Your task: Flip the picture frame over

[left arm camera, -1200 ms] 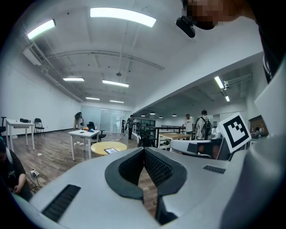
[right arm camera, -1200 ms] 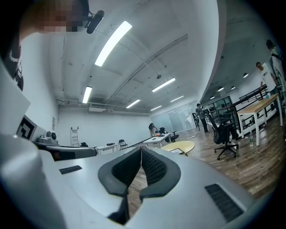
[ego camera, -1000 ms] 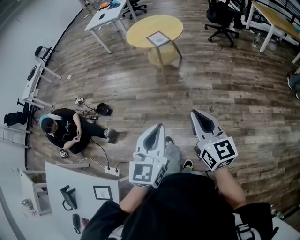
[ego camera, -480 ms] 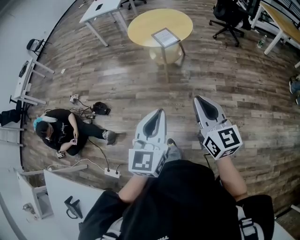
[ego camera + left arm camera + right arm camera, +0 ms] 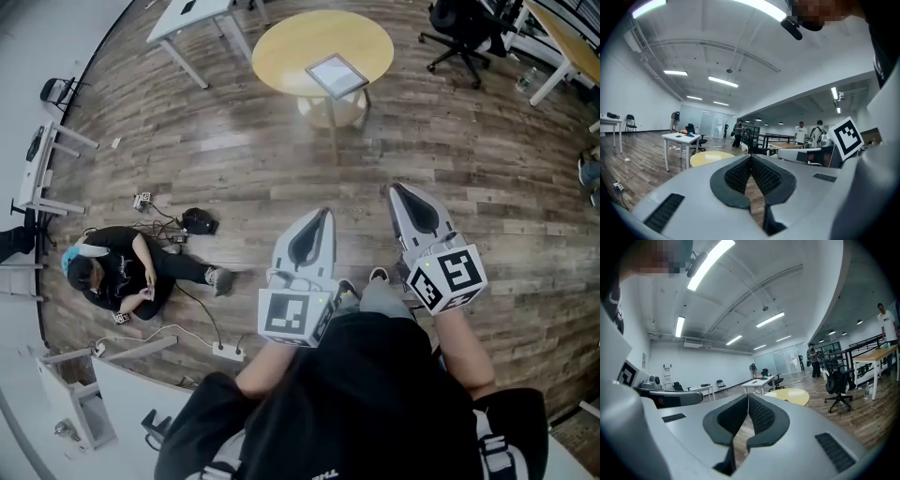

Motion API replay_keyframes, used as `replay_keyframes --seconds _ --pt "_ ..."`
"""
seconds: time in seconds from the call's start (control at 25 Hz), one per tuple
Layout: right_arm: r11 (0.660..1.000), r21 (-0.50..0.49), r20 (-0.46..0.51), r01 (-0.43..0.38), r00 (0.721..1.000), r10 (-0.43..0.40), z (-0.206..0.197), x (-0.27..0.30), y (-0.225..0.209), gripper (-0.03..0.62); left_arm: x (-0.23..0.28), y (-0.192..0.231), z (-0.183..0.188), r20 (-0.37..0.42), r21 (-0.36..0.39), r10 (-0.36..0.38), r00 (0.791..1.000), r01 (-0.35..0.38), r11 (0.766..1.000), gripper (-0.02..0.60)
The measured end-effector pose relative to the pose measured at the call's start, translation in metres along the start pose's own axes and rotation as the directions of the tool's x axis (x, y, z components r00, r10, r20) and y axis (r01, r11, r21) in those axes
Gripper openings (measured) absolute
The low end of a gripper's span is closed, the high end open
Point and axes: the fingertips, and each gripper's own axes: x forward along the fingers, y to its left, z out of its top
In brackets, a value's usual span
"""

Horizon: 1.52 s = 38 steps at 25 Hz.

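Two grippers, the left gripper and the right gripper, have their fingers clenched on nothing. The picture frame lies on the round yellow desk, far from them.

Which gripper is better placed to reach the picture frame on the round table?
Right, narrowly: the right gripper pokes further toward the grey rectangular picture frame than the left gripper. Both are shut, empty, and far from the round yellow table.

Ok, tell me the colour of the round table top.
Pale yellow; the head view shows the round table best.
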Motion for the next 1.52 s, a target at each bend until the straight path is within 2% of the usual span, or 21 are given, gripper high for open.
replay_keyframes --seconds 0.16,0.36,0.6,0.88,1.04,1.16,1.32,1.52 --pt "1.000 0.007 -0.010 0.021 1.000 -0.021 0.000 0.018 -0.024 0.020 0.030 0.008 0.002 -0.006 0.002 -0.015 1.000 0.015 1.000 0.021" --pt "1.000 0.017 -0.014 0.009 1.000 -0.009 -0.001 0.056 -0.062 0.020 0.083 0.022 0.010 -0.001 0.022 -0.007 1.000 0.007 1.000 0.021" --pt "1.000 0.022 0.012 -0.008 1.000 0.008 0.024 0.111 -0.124 0.020 0.160 0.040 0.028 -0.008 0.059 0.015 1.000 -0.014 0.998 0.021" --pt "1.000 0.007 0.032 -0.029 0.999 0.029 0.044 0.153 -0.186 0.020 0.240 0.039 0.047 0.007 0.110 0.023 1.000 -0.023 0.994 0.023" --pt "0.999 0.005 0.003 -0.049 0.999 0.049 0.042 0.174 -0.210 0.020 0.268 0.045 0.041 -0.015 0.114 0.044 0.999 -0.042 0.993 0.022" --pt "0.993 -0.005 -0.027 -0.117 0.993 0.117 0.035 0.192 -0.208 0.020 0.285 0.059 0.040 -0.022 0.108 0.059 0.998 -0.057 0.993 0.021" --pt "0.984 0.059 -0.083 -0.171 0.981 0.175 0.023 0.224 -0.213 0.020 0.311 0.077 0.044 -0.018 0.106 0.065 0.998 -0.063 0.992 0.023" --pt "0.977 0.099 -0.164 -0.189 0.965 0.203 0.007 0.272 -0.229 0.021 0.350 0.113 0.044 -0.015 0.113 0.058 0.998 -0.056 0.992 0.022"
